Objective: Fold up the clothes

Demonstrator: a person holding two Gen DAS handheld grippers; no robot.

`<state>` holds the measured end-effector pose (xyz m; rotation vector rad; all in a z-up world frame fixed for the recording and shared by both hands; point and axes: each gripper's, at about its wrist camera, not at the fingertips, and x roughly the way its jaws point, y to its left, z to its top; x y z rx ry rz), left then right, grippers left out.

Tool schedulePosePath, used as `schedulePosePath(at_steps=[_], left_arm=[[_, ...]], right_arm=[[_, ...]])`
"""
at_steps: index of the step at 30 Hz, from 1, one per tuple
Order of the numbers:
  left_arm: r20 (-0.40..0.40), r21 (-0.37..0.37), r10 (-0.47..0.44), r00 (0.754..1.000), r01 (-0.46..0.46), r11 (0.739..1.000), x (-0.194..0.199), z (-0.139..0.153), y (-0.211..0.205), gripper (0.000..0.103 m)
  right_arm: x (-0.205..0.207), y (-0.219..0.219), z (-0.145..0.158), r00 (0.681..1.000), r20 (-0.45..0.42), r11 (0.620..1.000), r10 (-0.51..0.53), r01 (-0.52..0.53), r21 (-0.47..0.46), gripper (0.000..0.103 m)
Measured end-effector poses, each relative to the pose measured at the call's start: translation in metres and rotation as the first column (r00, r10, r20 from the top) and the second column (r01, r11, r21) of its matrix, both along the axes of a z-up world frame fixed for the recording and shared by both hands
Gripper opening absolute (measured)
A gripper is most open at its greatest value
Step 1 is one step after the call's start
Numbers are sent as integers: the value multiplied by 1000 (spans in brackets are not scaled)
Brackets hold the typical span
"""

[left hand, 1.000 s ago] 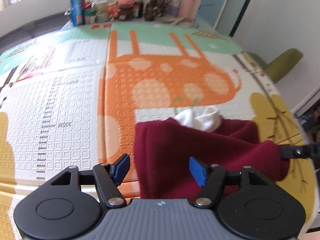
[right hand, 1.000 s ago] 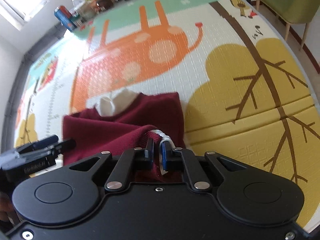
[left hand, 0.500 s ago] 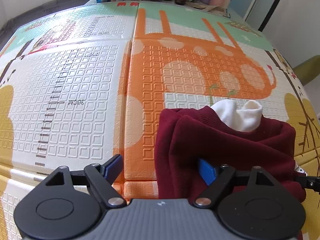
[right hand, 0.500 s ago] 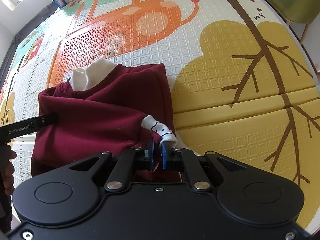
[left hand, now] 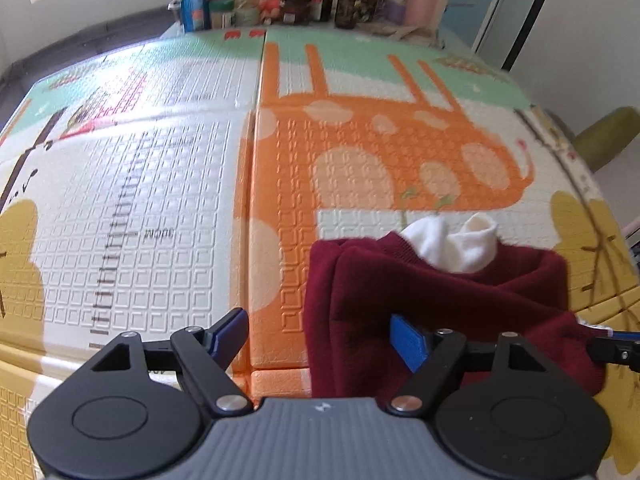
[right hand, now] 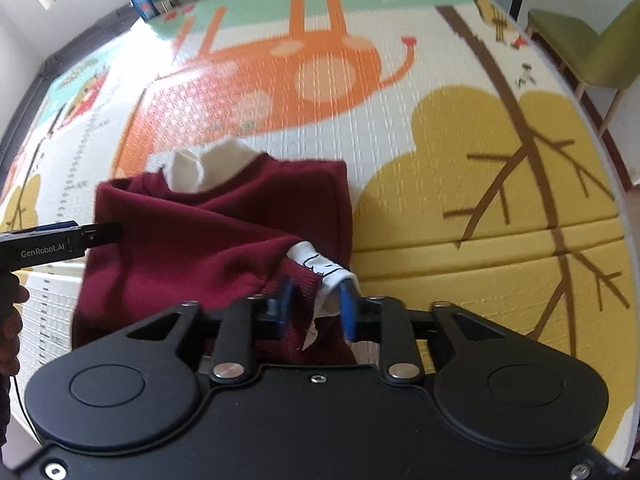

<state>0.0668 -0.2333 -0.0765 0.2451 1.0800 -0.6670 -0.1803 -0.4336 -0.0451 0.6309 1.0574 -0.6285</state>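
A folded maroon sweater (left hand: 440,300) with a white collar (left hand: 452,248) lies on the animal-print play mat (left hand: 160,200) near its front edge. My left gripper (left hand: 318,326) is open wide at the sweater's left edge; its right finger touches the fold and the left finger hangs over bare mat. In the right wrist view the sweater (right hand: 208,232) sits just ahead. My right gripper (right hand: 316,296) is open a little, with the ribbed hem and a white label (right hand: 320,264) loose between its fingers. The left gripper (right hand: 96,234) shows side-on at the sweater's left side.
Cans, bottles and jars (left hand: 280,0) crowd the mat's far edge. A green chair (right hand: 592,52) stands off the right side. The mat's front edge drops away close to both grippers. A person's hand (right hand: 8,320) shows at the far left.
My right gripper's jaws have parted, letting go of the hem they pinched. The left gripper stays open and has drawn back slightly, tilting up toward the far edge.
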Motion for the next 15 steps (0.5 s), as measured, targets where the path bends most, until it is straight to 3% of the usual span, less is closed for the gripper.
schedulePosePath(at_steps=[5,9,12,15], left_arm=[[25,-47,-23,999,24,999,-4,20,0,80],[17,-34,-48,999,48,998,-5,13,-9,80],[10,-22,-65,998,65,998,-5,6,-16,80],[5,-5,-75,997,75,997,-4,-1,-22,78]], right_arm=[[-1,3,29,998,57,999,4,-2,-32,29],[9,11,45,993,110,998,48,-45,-34,25],[23,19,42,989,108,995,97,-95,-20,16],[37,26,31,987,82,990,140,-140,0,15]])
